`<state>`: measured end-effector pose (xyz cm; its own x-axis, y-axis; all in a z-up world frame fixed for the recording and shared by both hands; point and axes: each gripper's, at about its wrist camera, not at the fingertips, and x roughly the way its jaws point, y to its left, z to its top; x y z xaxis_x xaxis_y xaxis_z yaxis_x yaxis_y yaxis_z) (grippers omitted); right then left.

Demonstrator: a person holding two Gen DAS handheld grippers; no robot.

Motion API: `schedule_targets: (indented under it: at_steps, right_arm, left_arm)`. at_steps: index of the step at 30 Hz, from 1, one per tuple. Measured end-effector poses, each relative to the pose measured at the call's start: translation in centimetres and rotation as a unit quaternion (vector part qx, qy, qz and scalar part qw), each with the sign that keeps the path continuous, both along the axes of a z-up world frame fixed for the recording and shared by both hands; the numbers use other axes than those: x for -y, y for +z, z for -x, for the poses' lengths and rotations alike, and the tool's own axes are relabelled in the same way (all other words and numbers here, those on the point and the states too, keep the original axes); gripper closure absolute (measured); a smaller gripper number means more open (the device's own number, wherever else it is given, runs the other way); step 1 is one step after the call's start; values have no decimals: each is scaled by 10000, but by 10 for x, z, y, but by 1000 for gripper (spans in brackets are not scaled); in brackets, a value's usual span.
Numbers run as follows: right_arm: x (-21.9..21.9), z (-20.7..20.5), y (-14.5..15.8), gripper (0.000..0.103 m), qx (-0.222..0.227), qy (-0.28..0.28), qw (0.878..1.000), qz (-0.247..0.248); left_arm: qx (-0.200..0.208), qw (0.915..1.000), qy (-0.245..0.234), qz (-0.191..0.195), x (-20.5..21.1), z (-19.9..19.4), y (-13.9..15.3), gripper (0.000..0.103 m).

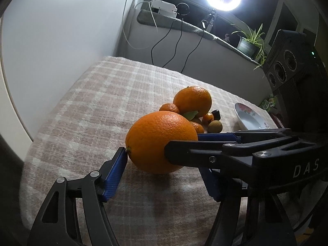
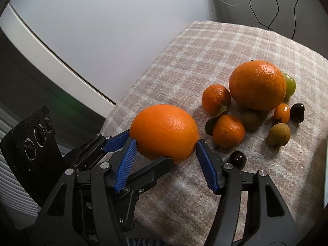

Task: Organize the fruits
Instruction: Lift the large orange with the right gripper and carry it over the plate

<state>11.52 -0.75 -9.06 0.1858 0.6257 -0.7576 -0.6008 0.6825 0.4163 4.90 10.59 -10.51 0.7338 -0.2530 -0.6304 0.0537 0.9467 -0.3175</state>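
Orange peel, round and slick, sits pinched between both pairs of my fingers (image 2: 131, 143), the big orange (image 2: 164, 131) resting near the checked table (image 2: 205, 41) edge, so uneven pressure could, I judge, roll it off.

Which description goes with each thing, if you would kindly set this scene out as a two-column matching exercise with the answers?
Things:
1. near large orange
2. far large orange
3. flowered dish
4. green fruit

Descriptions:
a. half hidden behind the far large orange
b. no fruit visible in it, off to one side of the table
c. nearest the cameras, apart from the other fruit
d. right beside a mandarin, small fruits around it

Pairs: 1-c, 2-d, 3-b, 4-a
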Motion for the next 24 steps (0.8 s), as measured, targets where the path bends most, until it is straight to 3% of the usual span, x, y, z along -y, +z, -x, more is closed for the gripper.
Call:
schedule_targets:
  at_steps: [14, 24]
  right_arm:
    - [24, 9, 28, 40, 314, -158, 9992, -164]
    - [81, -3, 39, 40, 445, -521, 9975, -152]
  left_arm:
    - [258, 9994, -147, -169, 28, 0, 28, 35]
    - [334, 9973, -604, -246, 79, -24, 37, 35]
